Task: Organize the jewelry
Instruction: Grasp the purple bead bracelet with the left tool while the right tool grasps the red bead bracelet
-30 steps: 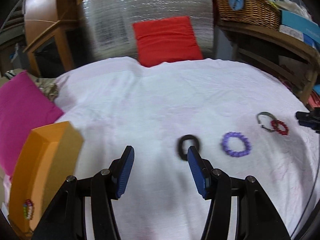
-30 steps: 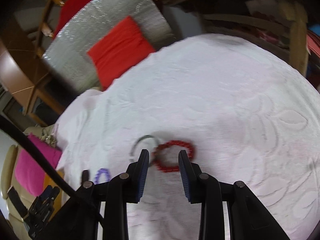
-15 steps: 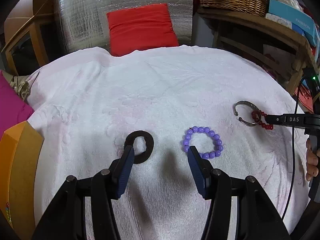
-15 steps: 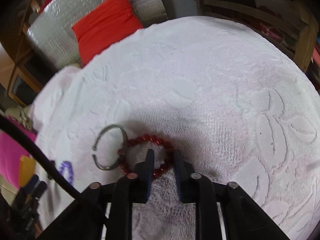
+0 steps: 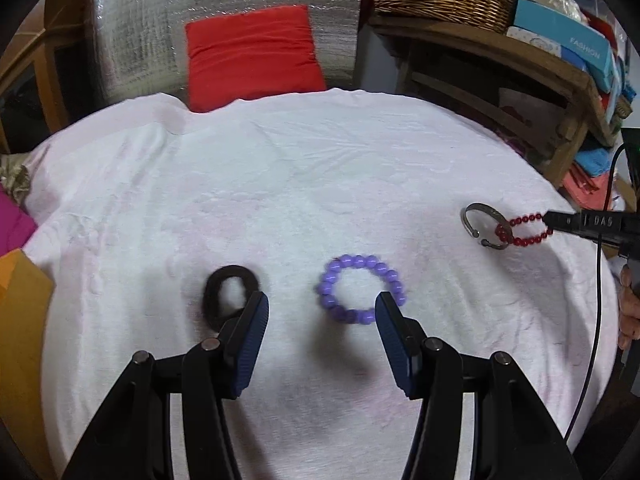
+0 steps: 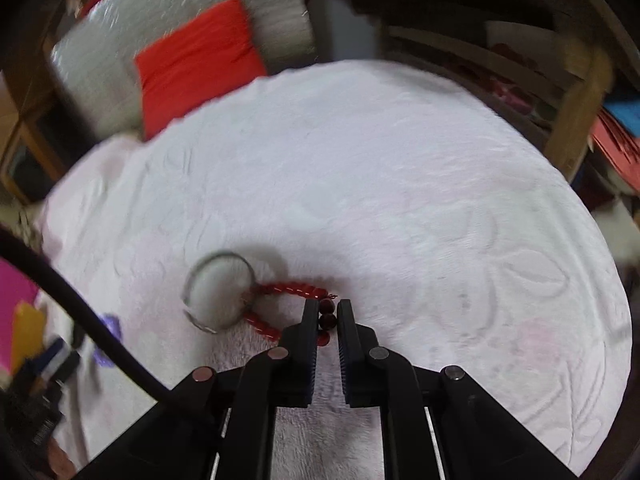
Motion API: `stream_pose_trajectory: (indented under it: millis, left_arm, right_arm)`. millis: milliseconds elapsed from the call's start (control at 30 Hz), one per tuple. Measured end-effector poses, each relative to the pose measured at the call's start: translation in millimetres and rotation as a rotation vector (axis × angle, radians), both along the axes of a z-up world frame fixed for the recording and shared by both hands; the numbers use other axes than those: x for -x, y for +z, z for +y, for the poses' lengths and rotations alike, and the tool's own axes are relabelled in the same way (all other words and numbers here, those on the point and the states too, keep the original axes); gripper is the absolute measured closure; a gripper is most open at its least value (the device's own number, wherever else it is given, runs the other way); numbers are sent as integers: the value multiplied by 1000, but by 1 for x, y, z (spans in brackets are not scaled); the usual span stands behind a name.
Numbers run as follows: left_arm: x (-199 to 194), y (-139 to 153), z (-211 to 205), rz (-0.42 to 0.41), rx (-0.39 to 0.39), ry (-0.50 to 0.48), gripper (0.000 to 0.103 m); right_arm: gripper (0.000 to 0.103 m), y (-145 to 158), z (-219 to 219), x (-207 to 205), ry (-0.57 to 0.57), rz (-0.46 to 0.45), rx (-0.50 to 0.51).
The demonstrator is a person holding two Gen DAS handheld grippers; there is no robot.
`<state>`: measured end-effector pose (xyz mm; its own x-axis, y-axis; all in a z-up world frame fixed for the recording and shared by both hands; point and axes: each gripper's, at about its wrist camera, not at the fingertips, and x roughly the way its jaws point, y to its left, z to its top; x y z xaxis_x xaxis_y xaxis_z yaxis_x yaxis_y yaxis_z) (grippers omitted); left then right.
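Red bracelet [image 6: 298, 290] pinched in right tool [image 6: 327, 308]

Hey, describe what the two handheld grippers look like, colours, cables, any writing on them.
Both are matte black linkage frames with round metal pivot pins. The left gripper and right gripper carry dark blue ribbed finger pads. White letters on the right one's side, seen from the left wrist, seem to read DAS. A thin black cable hangs by it.

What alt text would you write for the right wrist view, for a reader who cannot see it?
The right tool is shut on a red bead bracelet lying on a white bedspread. A silver bangle overlaps the bracelet's far end; a red cushion stands behind.
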<state>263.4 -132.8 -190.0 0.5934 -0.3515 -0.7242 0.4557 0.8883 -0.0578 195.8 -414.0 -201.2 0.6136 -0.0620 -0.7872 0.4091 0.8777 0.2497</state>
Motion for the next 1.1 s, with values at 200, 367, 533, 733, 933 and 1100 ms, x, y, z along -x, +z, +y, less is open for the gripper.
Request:
stream_pose_trajectory:
  millis: [200,367,533,733,933,1100]
  left_arm:
    - [-5,-6,-10,49,48,-45,43]
    - [-16,-16,-14,115,72,-27,38]
    - [-18,-22,-25,96,47,-25,38]
    - [-16,-25,-37,51,16,-42,61]
    - [-15,-22,-28,45,35,-49,86]
    - [-6,-11,-18,37,48,-56,94]
  right_arm:
    - [93,33,-8,26,-50,-197,-49]
    - [93,57,6,27,-19,-339,-77]
    - [93,63,22,20,34,-358,-86]
    - [93,53,30,12,64,-324,-88]
    - [93,47,41,8,109,-308,-99]
    - [93,43,62,-1,171,-286,-112]
